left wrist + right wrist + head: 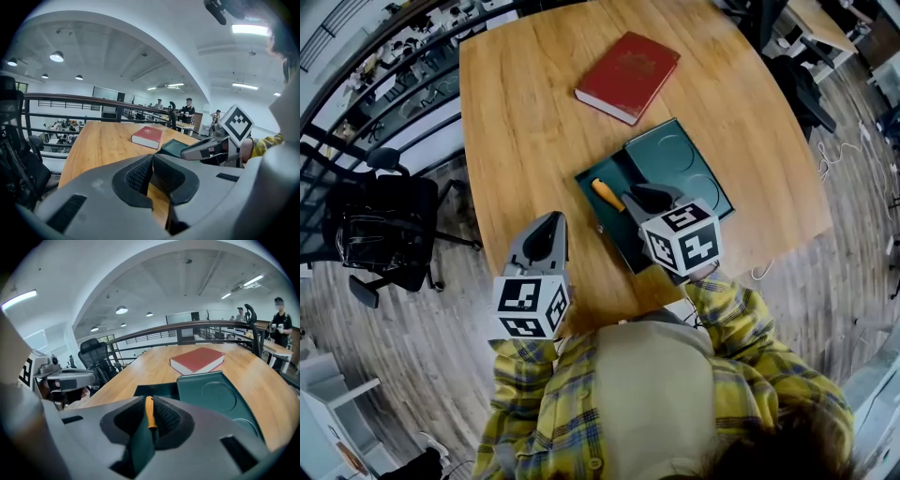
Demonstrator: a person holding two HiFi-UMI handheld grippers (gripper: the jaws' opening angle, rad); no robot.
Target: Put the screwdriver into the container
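Hovering just above the dark green container (pixel 686 161), our right gripper (pixel 632 200) has its jaws slightly apart, gripping nothing. The screwdriver (pixel 607 194) lies loose in the container's narrower compartment. Our left gripper (pixel 551 218) hangs clenched and empty over the table (pixel 525 122).

Screwdriver (pixel 607 194): only the orange handle shows ahead of the jaws of the right gripper (pixel 639 199). The shaft and tip run under that gripper's body. In the right gripper view the shaft drops out of sight behind the jaws.

Container (pixel 675 155): the corner nearest those jaws is covered by the gripper.

Book (pixel 628 75): cover print too small to read.
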